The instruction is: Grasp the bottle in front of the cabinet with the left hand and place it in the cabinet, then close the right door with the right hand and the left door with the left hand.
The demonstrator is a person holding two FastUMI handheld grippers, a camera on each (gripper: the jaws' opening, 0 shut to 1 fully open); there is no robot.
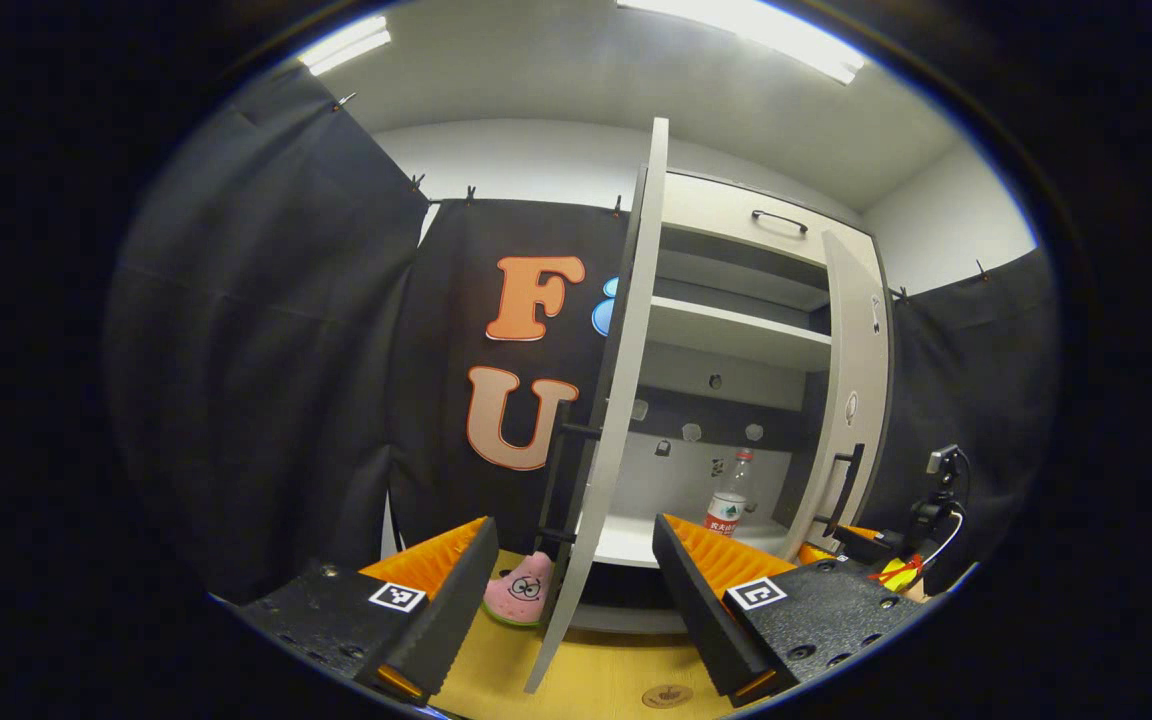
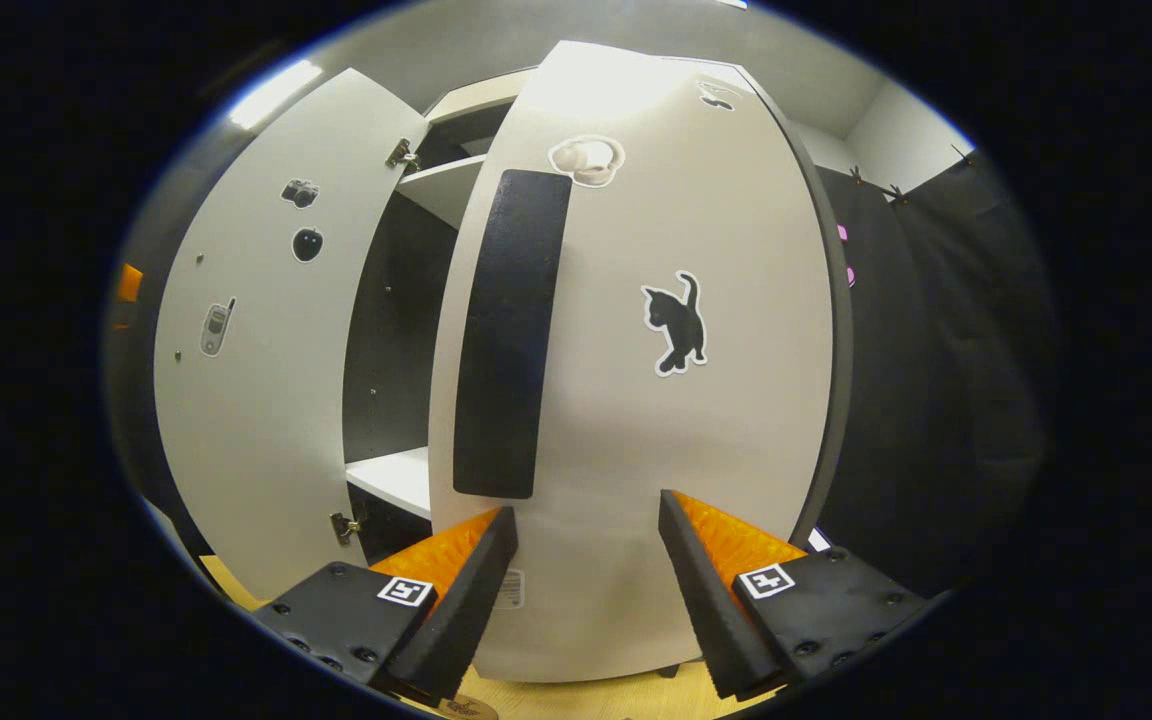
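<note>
Two doors are seen ajar on the cabinet (image 1: 736, 330), which is stood on a wooden tabletop (image 1: 596, 680) w/ dark cloth hung behind; in the left gripper view the left door (image 1: 604, 420) is viewed nearly edge-on, swung well out toward the camera, its dark bar handle (image 1: 564, 480) shown on the outer face; the right door (image 1: 851, 400) is seen partly open at the far side, w/ its own handle (image 1: 846, 485); shelves are visible between them. In the right gripper view the right door (image 2: 636, 380) is met face-on at close range, its long dark handle (image 2: 508, 335) set upright and a cat sticker (image 2: 676, 322) placed beside it; the left door's inner face (image 2: 256, 370) is shown beyond, w/ small stickers and hinges. The bottle (image 1: 729, 500) is found upright on the cabinet's bottom shelf, inside, towards the right. A pink star toy (image 1: 521, 590) is laid on the tabletop just left of the left door's lower edge. The left gripper (image 1: 576, 545) is held wide apart, empty, w/ the left door's edge lined up between its fingers; whether they touch can't be told. The right gripper (image 2: 586, 525) is likewise spread wide, nothing held, its tips v. close to the right door's face below the handle; contact can't be judged.
</note>
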